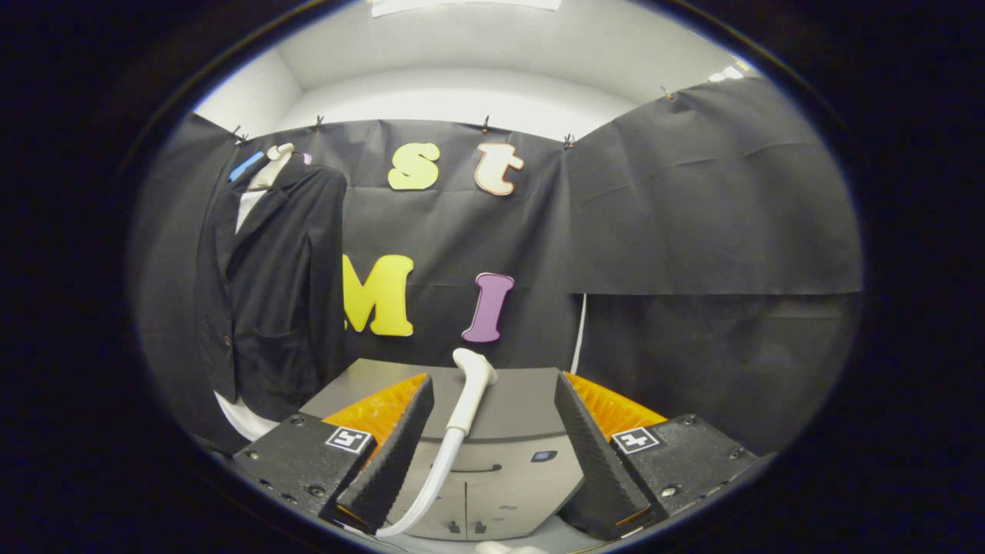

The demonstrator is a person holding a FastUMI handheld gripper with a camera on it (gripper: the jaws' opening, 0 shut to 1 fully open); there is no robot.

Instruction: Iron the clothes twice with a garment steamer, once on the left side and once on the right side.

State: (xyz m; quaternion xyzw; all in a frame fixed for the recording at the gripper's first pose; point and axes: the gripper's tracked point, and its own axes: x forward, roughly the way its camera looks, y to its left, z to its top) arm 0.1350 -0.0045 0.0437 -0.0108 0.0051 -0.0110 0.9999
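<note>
A two-finger gripper (492, 446) was held with its fingers spread wide apart, gripping nothing. Between the fingers and a little ahead of them, a white steamer head (471, 392) stood upright on a grey box-shaped steamer unit (512, 438), its pale hose (427, 492) curving down close beside the left finger. Well beyond, off to the left, a dark jacket (269, 292) hung on a hanger (269, 165) against the black cloth wall (692, 200).
</note>
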